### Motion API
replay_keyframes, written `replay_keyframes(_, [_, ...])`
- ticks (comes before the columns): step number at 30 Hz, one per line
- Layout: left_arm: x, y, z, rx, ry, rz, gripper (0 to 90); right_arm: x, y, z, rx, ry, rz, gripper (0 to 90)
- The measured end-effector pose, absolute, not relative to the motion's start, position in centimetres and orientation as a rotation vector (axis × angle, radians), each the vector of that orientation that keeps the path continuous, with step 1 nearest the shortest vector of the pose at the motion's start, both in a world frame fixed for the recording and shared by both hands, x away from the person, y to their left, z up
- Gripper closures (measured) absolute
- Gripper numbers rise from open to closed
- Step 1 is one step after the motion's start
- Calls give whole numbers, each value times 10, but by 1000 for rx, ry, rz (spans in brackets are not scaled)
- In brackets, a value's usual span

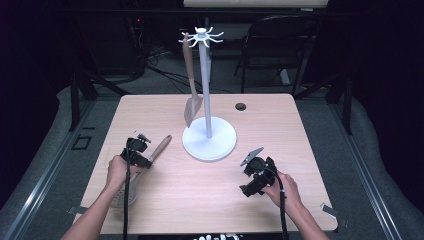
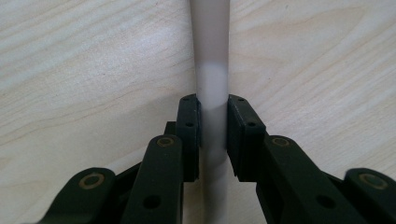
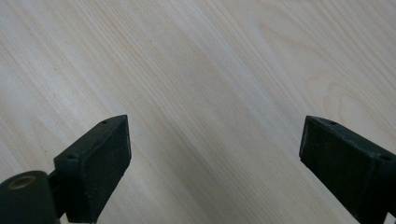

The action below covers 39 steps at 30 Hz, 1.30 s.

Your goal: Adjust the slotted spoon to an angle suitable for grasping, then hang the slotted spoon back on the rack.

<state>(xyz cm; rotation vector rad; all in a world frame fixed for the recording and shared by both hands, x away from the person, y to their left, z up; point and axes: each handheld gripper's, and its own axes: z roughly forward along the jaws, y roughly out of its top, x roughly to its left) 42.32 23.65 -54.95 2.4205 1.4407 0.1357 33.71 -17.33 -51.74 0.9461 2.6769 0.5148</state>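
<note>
The left claw (image 1: 139, 149) sits over the left part of the light wooden tabletop (image 1: 165, 200), held in the person's left hand (image 1: 118, 171). Its jaws are drawn in narrow and clamp a long utensil with a wooden handle and a pale shaft (image 1: 159, 148) – in the left gripper view the pads press on both sides of the pale shaft (image 2: 212, 93), which runs straight ahead from the claw across the wood grain. In the high view the wooden handle end points away from the claw, up and to the right, toward the stand; behind the claw, near the person's wrist, a round perforated metal head (image 1: 126, 196) lies on the tabletop, partly hidden by the forearm and the cable.

Ahead and to the right of the left claw stands a white utensil stand with a round base, a tall post and a crown of hooks (image 1: 207, 135). A grey spatula with a brown handle (image 1: 191, 95) hangs from one of its hooks on the side nearer the left claw, its blade just above the base.

The right claw (image 1: 253, 161) is to the right of the stand's base and well apart from it, gripped by the right hand (image 1: 286, 189). Its jaws stand wide – the right gripper view shows bare tabletop (image 3: 210, 93) between the two black pads, with nothing held.
</note>
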Motion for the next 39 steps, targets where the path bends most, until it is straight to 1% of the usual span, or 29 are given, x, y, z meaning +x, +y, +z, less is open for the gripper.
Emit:
replay_keyframes(7, [417,245,-545,2344,1430,142,766,338,-174,-518,957,2674,521,84])
replay_keyframes(10, [412,249,-541,2316,1410,170,766,338,-172,-518,941,2679,512,84])
replay_keyframes(17, [401,261,-532,2183,1384,244,766,338,-172,-519,942,2685,499,85])
replay_keyframes(25, [386,260,-523,2146,1302,343,766,340,-173,-522,954,2690,504,85])
replay_keyframes(28, [382,262,-520,2092,1281,370,766,340,-173,-521,947,2692,491,85])
replay_keyframes(30, [381,263,-518,2055,1272,378,767,340,-173,-521,949,2690,497,85])
replay_keyframes(39, [373,262,-511,2002,1240,419,768,341,-173,-523,954,2694,496,85])
